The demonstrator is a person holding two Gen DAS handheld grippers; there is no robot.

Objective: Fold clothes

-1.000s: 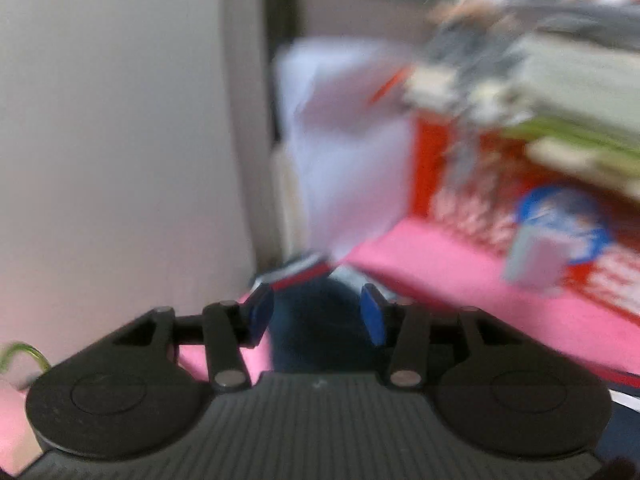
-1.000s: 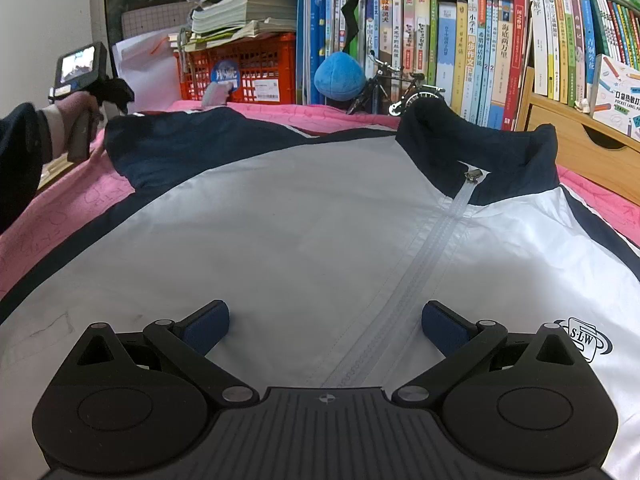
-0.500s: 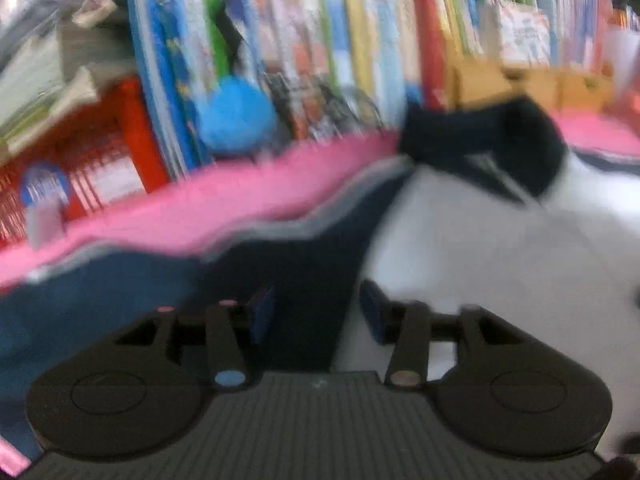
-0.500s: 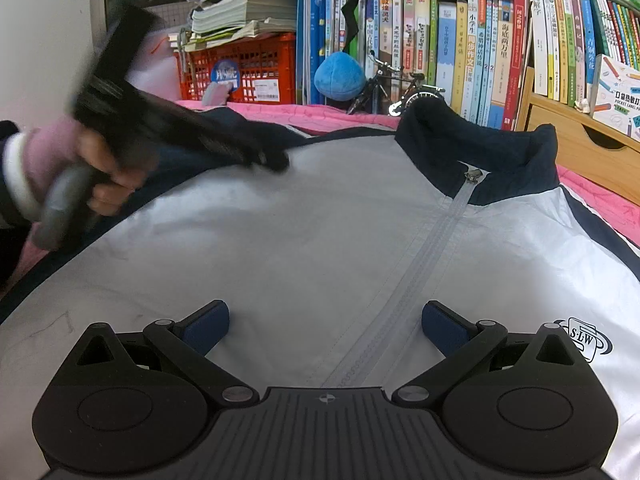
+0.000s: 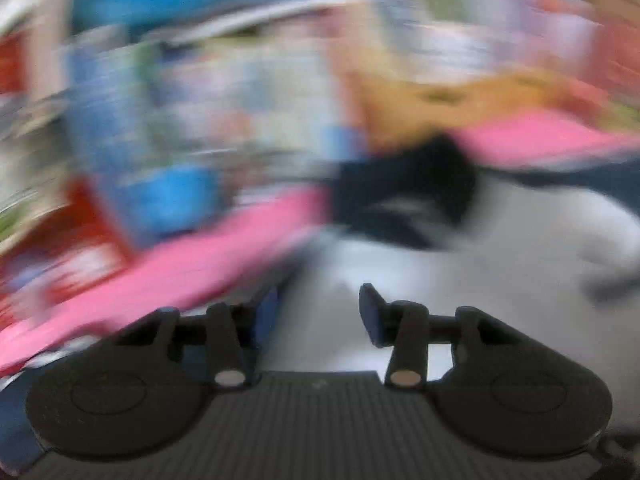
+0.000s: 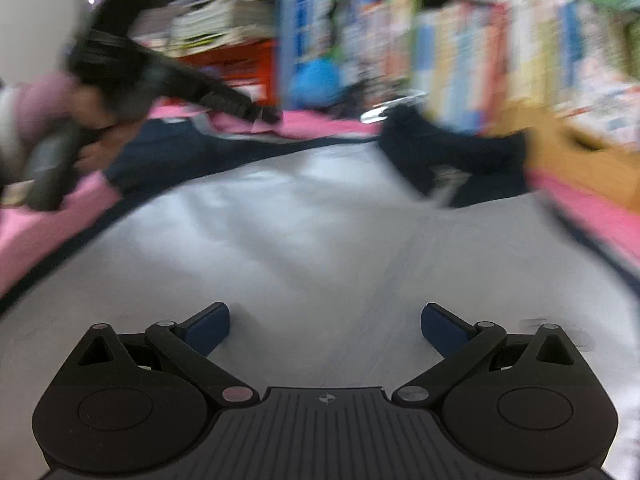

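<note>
Fold clothes, view along each tool. The jacket (image 6: 320, 220) lies flat and front up on a pink cover (image 6: 48, 224). Its long axis runs from the right tool (image 6: 325, 322) away to the navy collar (image 6: 452, 152), which lies by the books (image 6: 460, 48).

The right tool hangs over the white front near the hem. Its jaws are spread wide and nothing is between them.

The left tool (image 6: 276, 116), held in a hand (image 6: 92, 120), reaches in from the far left, and its tips are over the navy sleeve (image 6: 160, 148) at the jacket's far edge. Its jaws are partly apart and have just been closing. In its own blurred view, white cloth shows through the gap of the left tool (image 5: 318, 312) and navy cloth lies against one finger. Whether the pads pinch any cloth cannot be told.

Key relation: the sleeve lies on the left side of the long axis, beside the left tool and well apart from the right one. A sleeve fold would therefore likely fall to the left hand, carried across the axis toward the midline of the front.
</note>
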